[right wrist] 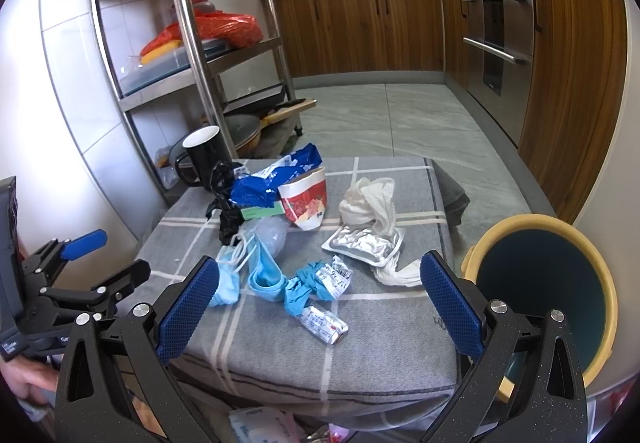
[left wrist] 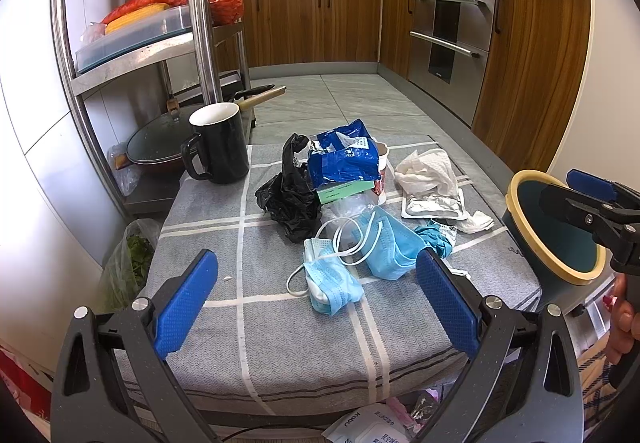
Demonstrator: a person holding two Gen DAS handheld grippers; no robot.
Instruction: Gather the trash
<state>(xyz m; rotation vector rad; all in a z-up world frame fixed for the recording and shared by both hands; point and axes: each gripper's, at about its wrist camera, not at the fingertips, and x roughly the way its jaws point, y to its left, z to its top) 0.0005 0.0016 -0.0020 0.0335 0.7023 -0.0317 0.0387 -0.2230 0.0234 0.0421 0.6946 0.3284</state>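
Green box [left wrist: 345,191] mostly hidden under blue wrapper [left wrist: 343,159], perhaps cardboard.

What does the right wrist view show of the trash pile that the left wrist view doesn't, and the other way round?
Only the right wrist view shows the small crushed carton lying at the near edge of the pile, and the red-and-white paper cup almost in full. Only the left wrist view shows the bag of greens beside the table and the pan lid on the low shelf. Both show the face masks, black bag, blue wrapper, foil tray, black mug, the yellow-rimmed bin, and both claws open.
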